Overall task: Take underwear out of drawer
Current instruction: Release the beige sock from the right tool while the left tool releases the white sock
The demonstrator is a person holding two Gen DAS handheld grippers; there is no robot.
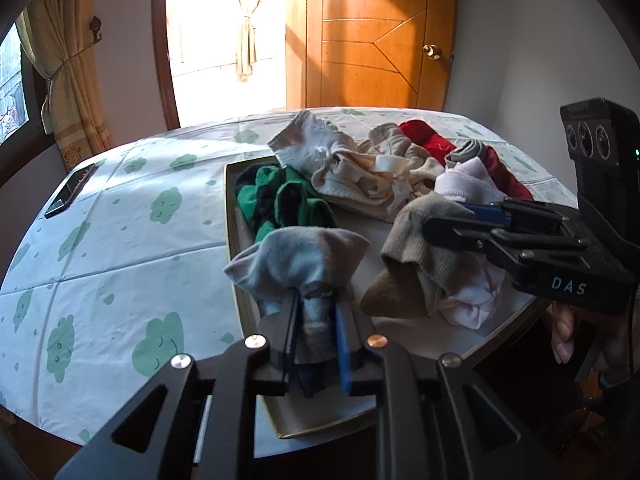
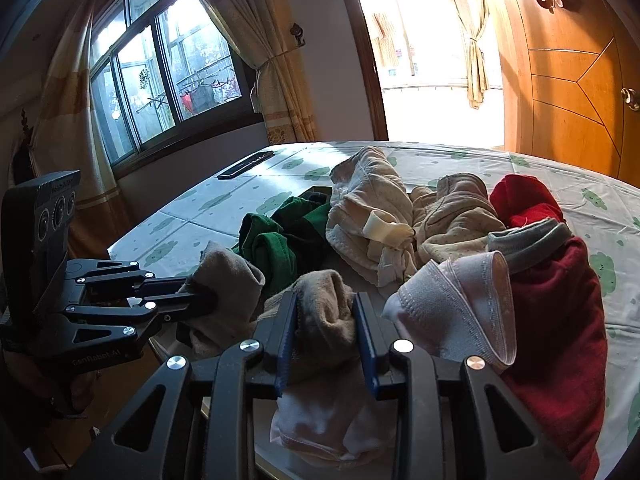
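Holding green underwear (image 1: 276, 200) in drawer (image 1: 231, 216), left gripper (image 1: 316, 320) clamping grey garment (image 1: 300, 256), right gripper (image 2: 326, 332) clamping tan garment (image 2: 320, 300).

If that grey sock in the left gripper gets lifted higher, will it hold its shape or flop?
The grey sock will probably flop: it already droops over both sides of the left gripper. It looks light, being thin knit. It is unlikely to slip, since the fabric is bunched between the fingers, though a loose end could snag on the green garment behind it.

right gripper (image 2: 326, 332) pinching beige underwear (image 2: 324, 304), red garment (image 2: 560, 320) beside, left gripper (image 2: 208, 300) gripping grey cloth (image 2: 228, 276)
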